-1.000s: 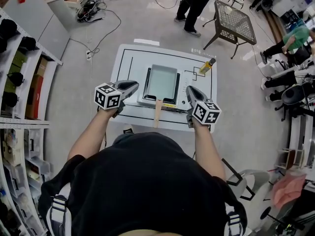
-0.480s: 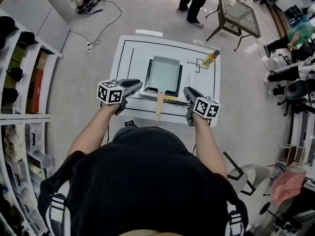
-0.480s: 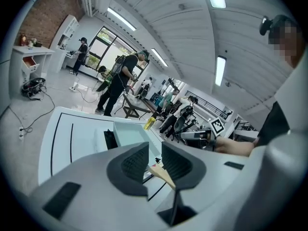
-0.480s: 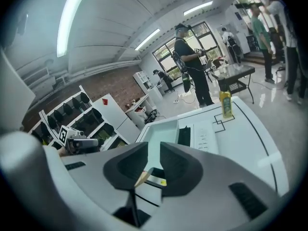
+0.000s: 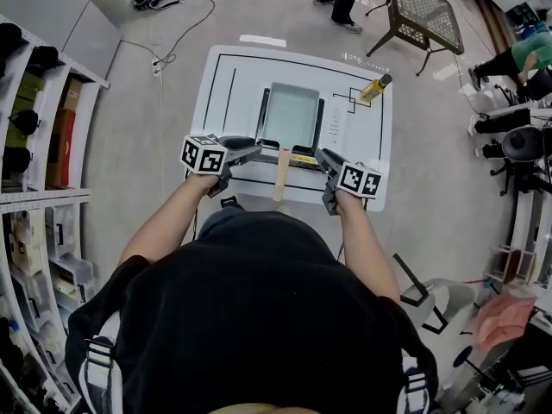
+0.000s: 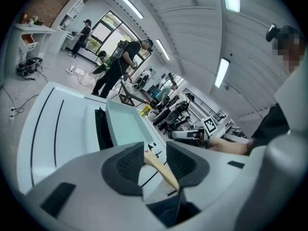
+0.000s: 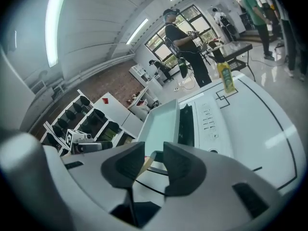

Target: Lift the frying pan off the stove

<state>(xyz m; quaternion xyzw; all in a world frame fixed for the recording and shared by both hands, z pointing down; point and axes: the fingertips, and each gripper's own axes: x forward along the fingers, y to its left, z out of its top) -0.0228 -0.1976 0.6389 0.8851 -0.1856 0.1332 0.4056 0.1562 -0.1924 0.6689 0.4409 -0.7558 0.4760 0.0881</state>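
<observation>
The pale green rectangular frying pan [image 5: 291,115] sits on the black stove [image 5: 261,119] on a white table [image 5: 226,84]. Its wooden handle [image 5: 282,172] points toward me. My left gripper [image 5: 254,150] hovers just left of the handle and my right gripper [image 5: 320,155] just right of it. Neither touches it. Both pairs of jaws have just been opening and now stand apart with nothing pressed between them. In the left gripper view the handle [image 6: 161,170] shows through the gap of the left gripper [image 6: 148,161]. The right gripper [image 7: 153,165] likewise frames the handle [image 7: 145,166] and pan [image 7: 161,126].
A yellow bottle [image 5: 374,88] stands at the table's far right corner. The stove's white control panel [image 5: 335,128] lies right of the pan. Shelving [image 5: 34,145] lines the left side, a metal side table [image 5: 421,15] stands beyond, and people stand in the background.
Both grippers have sunk toward the table's near edge and drawn in closer to the pan's handle from either side. The pan has not moved.
</observation>
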